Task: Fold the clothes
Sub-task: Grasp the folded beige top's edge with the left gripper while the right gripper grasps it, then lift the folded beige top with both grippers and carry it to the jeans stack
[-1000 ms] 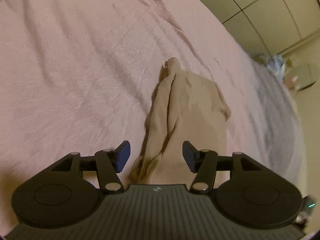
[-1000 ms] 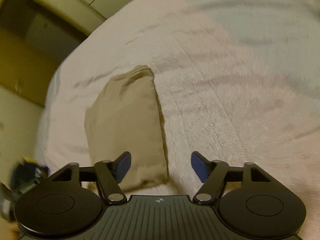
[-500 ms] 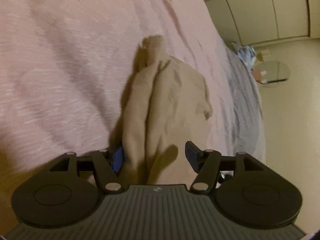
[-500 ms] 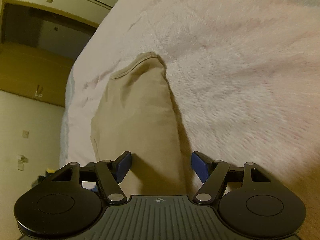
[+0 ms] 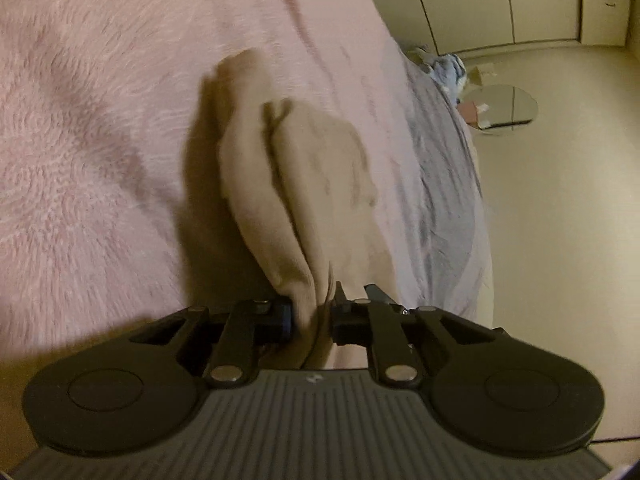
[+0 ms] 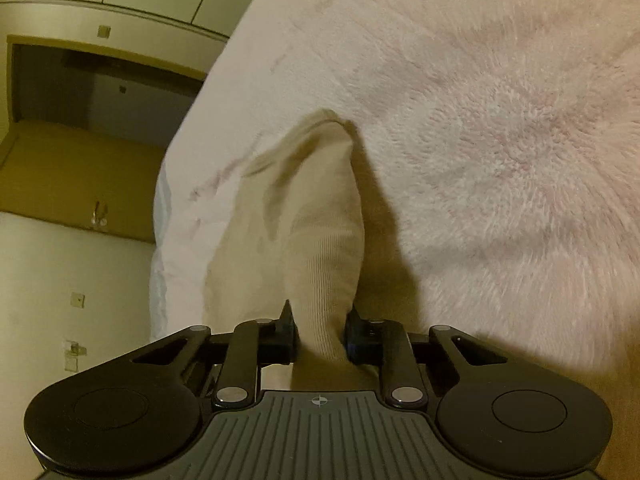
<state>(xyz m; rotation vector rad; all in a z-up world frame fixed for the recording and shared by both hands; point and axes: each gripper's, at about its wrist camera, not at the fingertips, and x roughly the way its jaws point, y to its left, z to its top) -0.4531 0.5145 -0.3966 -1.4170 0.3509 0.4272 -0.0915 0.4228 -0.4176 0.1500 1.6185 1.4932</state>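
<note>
A beige folded garment [image 5: 304, 184] lies on a pink fluffy bedspread [image 5: 100, 140]. My left gripper [image 5: 312, 314] is shut on its near edge, the cloth bunched between the two pads. In the right wrist view the same beige garment [image 6: 316, 240] runs away from me, ribbed and slightly raised off the bedspread [image 6: 500, 140]. My right gripper [image 6: 320, 330] is shut on the garment's other near edge. The cloth hides most of each pad.
The bed's edge with a grey sheet [image 5: 448, 184] falls off to the right in the left wrist view. Beyond it are the floor, a round mirror [image 5: 504, 108] and wardrobe doors [image 5: 480, 0]. A dark wall recess [image 6: 80, 92] lies left in the right wrist view.
Both grippers moved down onto the garment and went from open to shut on its near edges. The cloth now rises and bunches between the fingers.
</note>
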